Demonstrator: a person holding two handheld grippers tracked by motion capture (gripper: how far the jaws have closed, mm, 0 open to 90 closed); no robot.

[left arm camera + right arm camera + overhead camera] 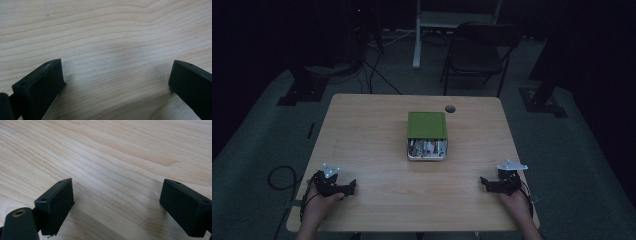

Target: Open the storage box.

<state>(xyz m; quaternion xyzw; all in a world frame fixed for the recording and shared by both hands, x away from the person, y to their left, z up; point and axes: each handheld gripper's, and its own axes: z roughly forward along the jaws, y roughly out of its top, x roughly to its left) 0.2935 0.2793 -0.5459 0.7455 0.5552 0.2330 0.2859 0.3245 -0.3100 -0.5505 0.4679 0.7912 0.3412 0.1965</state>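
Tongs, left [348, 188] and right [486, 183], gape wide, empty; box [427, 135] contents indistinct.

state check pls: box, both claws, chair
green-lidded box: lid slid back, near end open, small items visible inside, too dim to name
left claw: open, nothing between the jaws, low over the table
right claw: open, nothing between the jaws, low over the table
folding chair: unfolded, standing behind the table, seat bare

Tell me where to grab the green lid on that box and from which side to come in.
Grip the green lid by its left and right edges, coming from above. It lies flat, slid back on the white box, so its side edges look free. Either open tongs could do it.
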